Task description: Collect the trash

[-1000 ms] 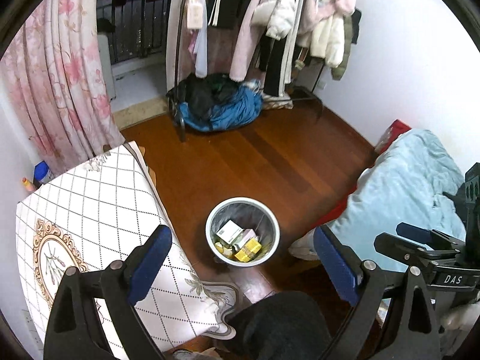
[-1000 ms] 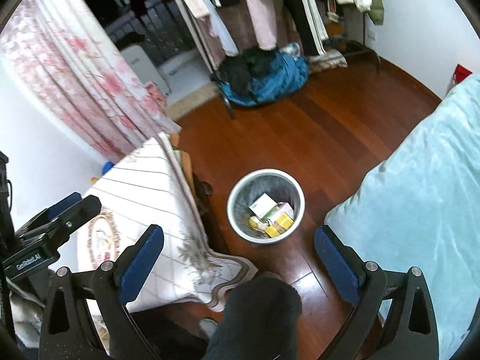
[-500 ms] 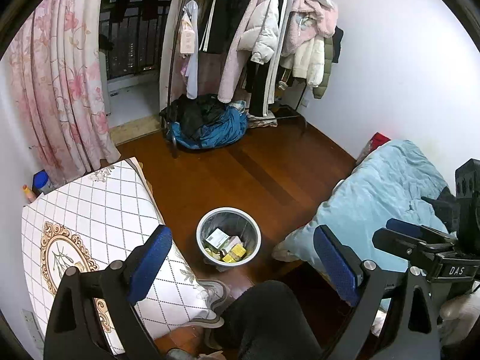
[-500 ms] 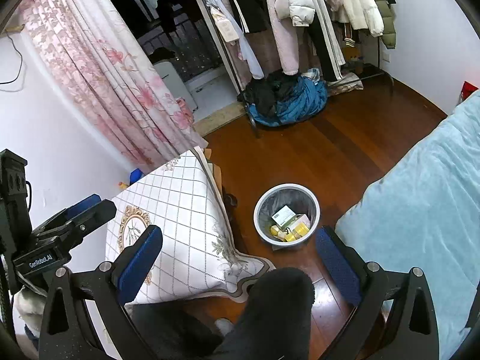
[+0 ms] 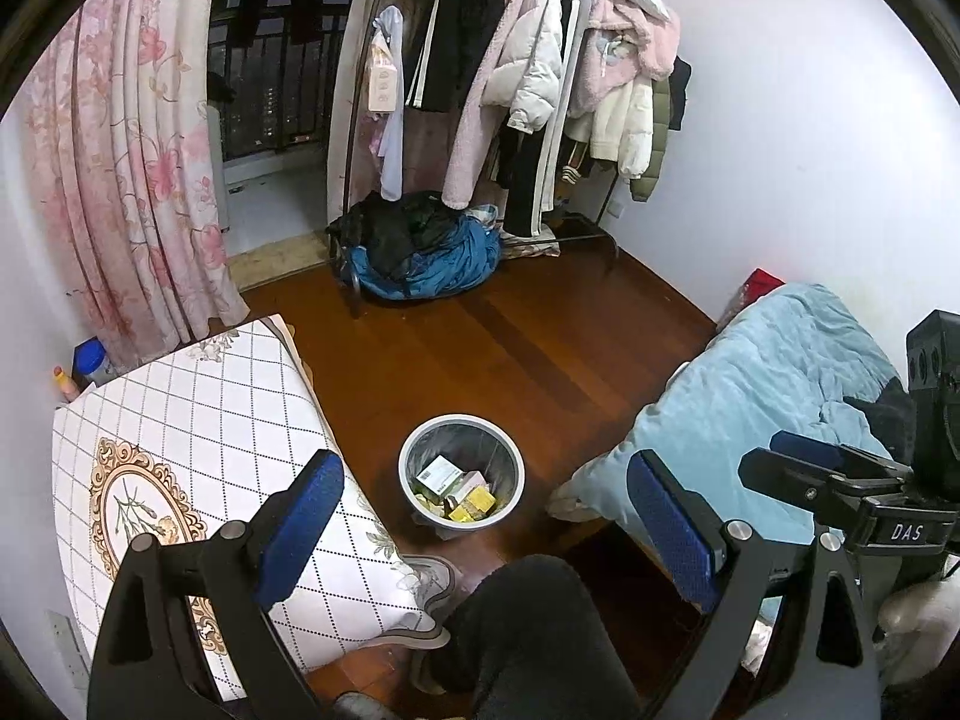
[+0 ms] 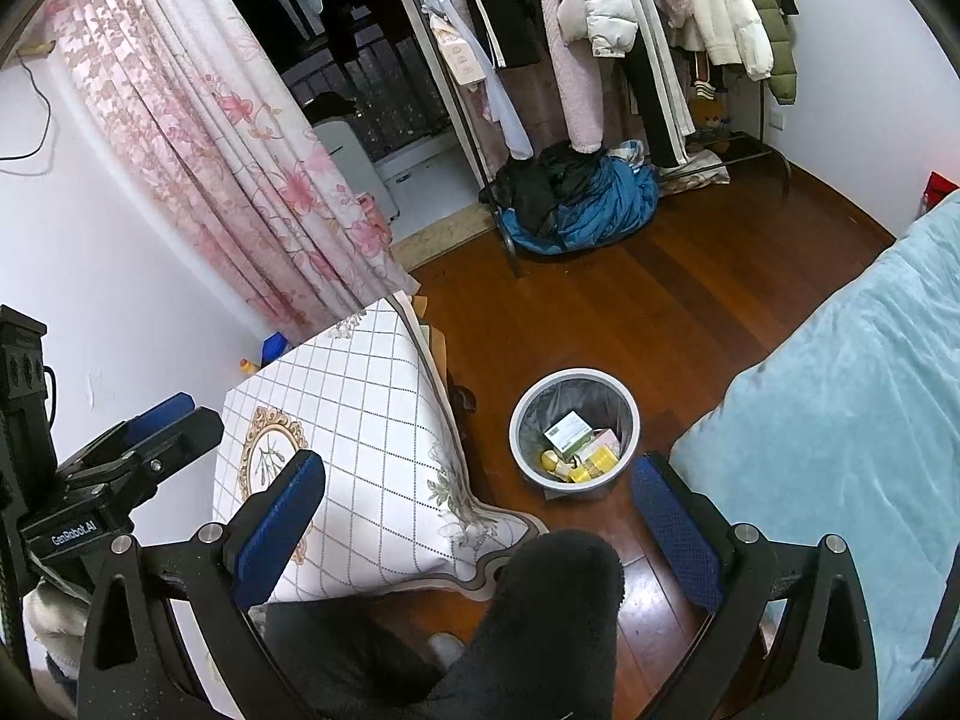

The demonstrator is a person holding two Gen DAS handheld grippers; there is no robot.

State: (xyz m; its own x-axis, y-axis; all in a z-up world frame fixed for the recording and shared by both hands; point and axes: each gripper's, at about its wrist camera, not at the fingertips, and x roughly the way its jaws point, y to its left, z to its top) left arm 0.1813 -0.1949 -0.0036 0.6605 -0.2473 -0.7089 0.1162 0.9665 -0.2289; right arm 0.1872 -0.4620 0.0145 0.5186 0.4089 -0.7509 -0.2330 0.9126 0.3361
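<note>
Your trash bin [image 5: 462, 468] already held boxes; both tools, left tool [image 5: 486, 510] and right tool [image 6: 480, 504], were spread and empty; the counter [image 5: 198, 420] looked cleared.

Floral pink curtain [image 5: 129, 168] hangs at the upper left of the frame, beside a dark window with railing [image 5: 270, 90]. Clothes rack [image 5: 528, 78] at top centre carries coats and jackets in pink, white, black and olive. A heap of blue and black garments [image 5: 420, 252] lies on the wooden floor [image 5: 540, 348] at the rack's foot. Table [image 5: 192, 420] at lower left wears a white lattice cloth with a gold oval motif. Bed with a light blue cover [image 5: 756, 396] occupies the right. A blue-capped bottle [image 5: 90, 360] stands behind the table against the wall.
</note>
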